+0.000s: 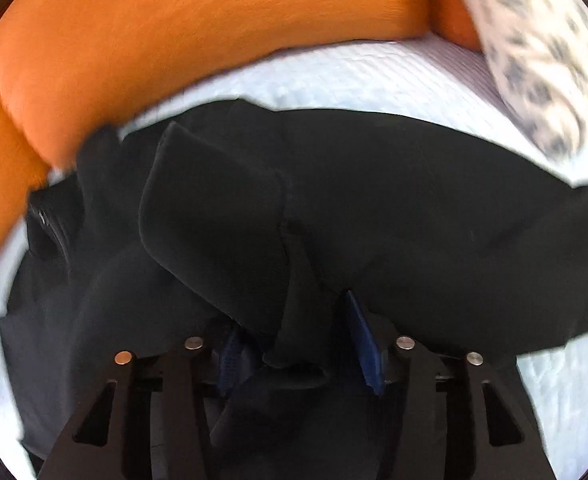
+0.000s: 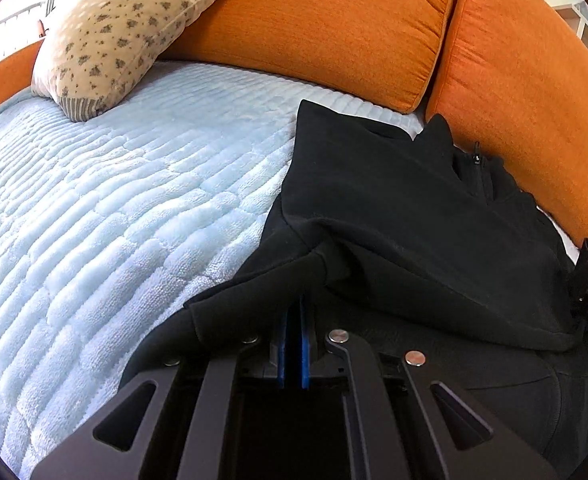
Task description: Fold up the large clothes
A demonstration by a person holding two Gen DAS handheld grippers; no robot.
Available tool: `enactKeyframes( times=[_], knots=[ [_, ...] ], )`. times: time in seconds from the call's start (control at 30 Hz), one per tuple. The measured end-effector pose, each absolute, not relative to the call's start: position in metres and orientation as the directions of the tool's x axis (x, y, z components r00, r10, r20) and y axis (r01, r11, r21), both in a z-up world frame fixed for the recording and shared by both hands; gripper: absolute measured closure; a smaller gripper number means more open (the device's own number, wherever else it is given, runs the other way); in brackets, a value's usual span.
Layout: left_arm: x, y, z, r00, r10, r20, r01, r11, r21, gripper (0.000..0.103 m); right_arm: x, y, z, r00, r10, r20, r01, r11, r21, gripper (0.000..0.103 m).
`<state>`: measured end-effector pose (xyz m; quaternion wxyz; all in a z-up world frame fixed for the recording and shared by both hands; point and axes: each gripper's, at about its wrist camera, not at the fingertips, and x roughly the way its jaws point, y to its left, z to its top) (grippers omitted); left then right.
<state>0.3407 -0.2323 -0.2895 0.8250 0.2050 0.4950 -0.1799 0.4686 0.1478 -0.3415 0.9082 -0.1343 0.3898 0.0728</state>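
A black zip-up garment (image 1: 374, 208) lies bunched on a pale blue quilted cover (image 1: 374, 76). In the left wrist view, my left gripper (image 1: 298, 344) stands with its blue pads (image 1: 364, 344) apart, and a hanging fold of the black cloth lies between them. In the right wrist view, the same garment (image 2: 414, 216) lies at the right, its zipper near the cushions. My right gripper (image 2: 294, 320) is shut on a black cloth edge, its blue pads (image 2: 305, 344) pressed close together.
Orange cushions (image 2: 334, 20) line the back of the cover (image 2: 114, 200). A flowered cream pillow (image 2: 122, 32) lies at the far left of the right wrist view and also shows blurred in the left wrist view (image 1: 542, 52).
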Motion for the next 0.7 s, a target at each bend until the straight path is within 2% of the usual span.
enactKeyframes(
  times=[0.03, 0.07, 0.2, 0.47, 0.7],
  knots=[
    [0.336, -0.235, -0.287, 0.422, -0.121, -0.898, 0.530, 0.837, 0.136, 0.032, 0.468, 0.150, -0.342, 0.688, 0.019, -0.726, -0.237, 0.951, -0.200, 0.097],
    [0.331, -0.235, -0.282, 0.404, -0.151, -0.902, 0.550, 0.828, 0.108, 0.019, 0.469, 0.150, -0.342, 0.688, 0.015, -0.725, -0.237, 0.950, -0.205, 0.097],
    [0.308, -0.230, -0.254, 0.396, -0.202, -0.896, 0.588, 0.805, 0.079, 0.012, 0.469, 0.150, -0.342, 0.690, 0.010, -0.724, -0.237, 0.948, -0.213, 0.097],
    [0.271, -0.131, -0.172, 0.433, -0.255, -0.865, 0.499, 0.867, -0.006, 0.010, 0.470, 0.154, -0.341, 0.686, -0.005, -0.727, -0.245, 0.940, -0.238, 0.097],
    [0.266, -0.040, -0.114, 0.568, -0.088, -0.818, 0.380, 0.910, 0.166, 0.010, 0.462, 0.154, -0.334, 0.663, 0.022, -0.749, -0.413, 0.845, -0.340, 0.097]
  ],
)
